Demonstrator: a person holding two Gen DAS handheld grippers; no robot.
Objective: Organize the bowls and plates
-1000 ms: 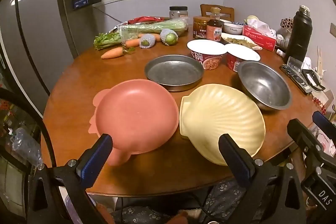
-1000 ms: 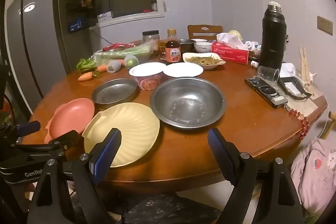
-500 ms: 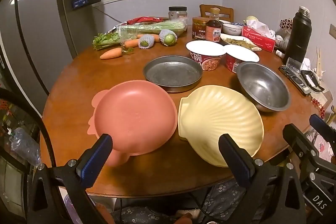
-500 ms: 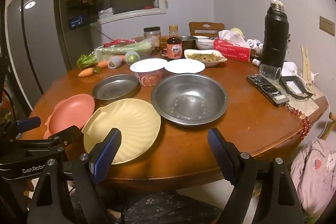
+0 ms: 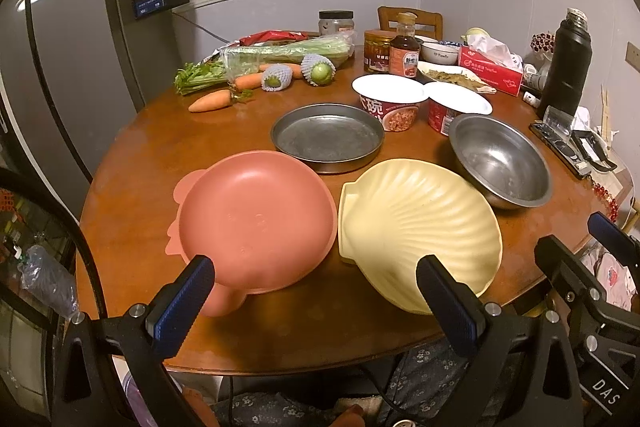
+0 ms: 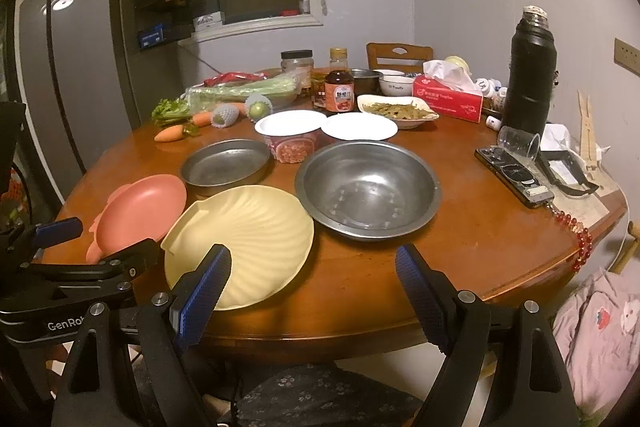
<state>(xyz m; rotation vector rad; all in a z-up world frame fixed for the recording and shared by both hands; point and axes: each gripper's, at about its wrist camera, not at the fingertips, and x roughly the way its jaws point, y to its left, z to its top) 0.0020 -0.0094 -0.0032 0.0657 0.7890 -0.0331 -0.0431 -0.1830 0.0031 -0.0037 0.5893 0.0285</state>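
Note:
A pink plate (image 5: 256, 223) and a yellow shell-shaped plate (image 5: 416, 231) lie side by side at the near edge of the round wooden table (image 5: 152, 155). Behind them sit a flat metal pan (image 5: 328, 137) and a steel bowl (image 5: 500, 159). My left gripper (image 5: 316, 303) is open and empty, hovering over the table's near edge in front of both plates. My right gripper (image 6: 312, 287) is open and empty, near the edge before the yellow plate (image 6: 240, 243) and the steel bowl (image 6: 368, 187). The pink plate (image 6: 140, 211) and the pan (image 6: 226, 165) show at its left.
Two lidded noodle cups (image 5: 390, 103), a sauce bottle (image 5: 404, 51), carrots and celery (image 5: 248, 67), a tissue box (image 5: 490, 71), a dish of food (image 6: 396, 109) and a black flask (image 6: 530, 75) crowd the far half. A phone and case (image 6: 516, 175) lie at the right.
Both grippers have drifted slightly; the views have shifted a little, with the plates sitting marginally lower and nearer. Nothing on the table has moved.

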